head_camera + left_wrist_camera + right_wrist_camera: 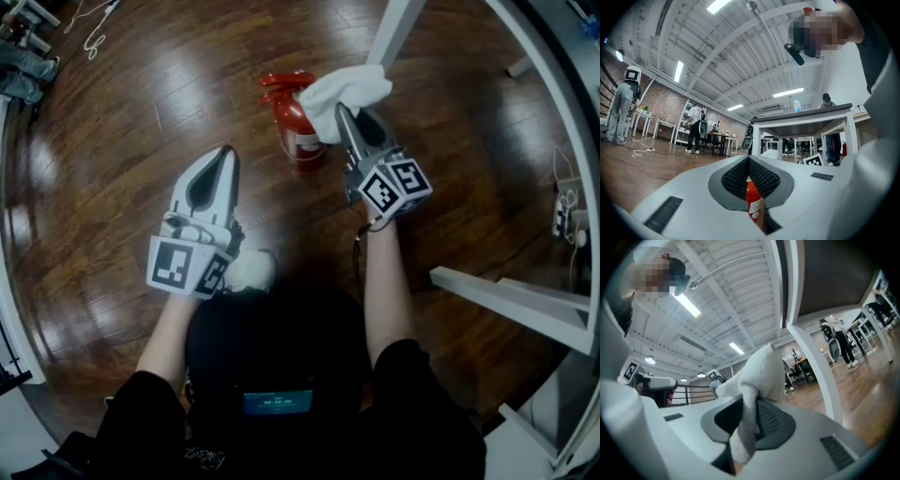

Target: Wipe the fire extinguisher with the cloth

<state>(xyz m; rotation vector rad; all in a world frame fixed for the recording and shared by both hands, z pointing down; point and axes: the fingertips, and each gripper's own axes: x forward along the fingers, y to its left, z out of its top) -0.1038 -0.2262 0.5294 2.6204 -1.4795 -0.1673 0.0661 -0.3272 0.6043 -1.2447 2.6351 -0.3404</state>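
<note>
extinguisher (298,127) stands upright on the wood floor (141,141), red body, valve and handle at top, just beside a white table leg (398,28). right gripper (343,114) is clamped on the cloth (345,89); its own view shows white fabric pinched between the jaws, most of it bunched beyond the tips. from the head view the cloth lies over the extinguisher's upper right side, near the handle; cannot tell whether it actually presses on the metal or hangs just above it. left gripper (225,155) has its jaws together on nothing, near the extinguisher's left side but apart from it; the red body shows only through the slit behind the tips. judgement: wipe is at its start or early, at the top of the cylinder. to do it well: press the loose bunch of cloth flat against the shell, not the jaw tips, and drag down the body in overlapping strokes, then work round the sides. the tall, narrow cylinder will likely tip or skid under side pressure, so bracing it from the left with the empty gripper looks sensible. keep the cloth clear of the handle and valve to avoid snagging.
</note>
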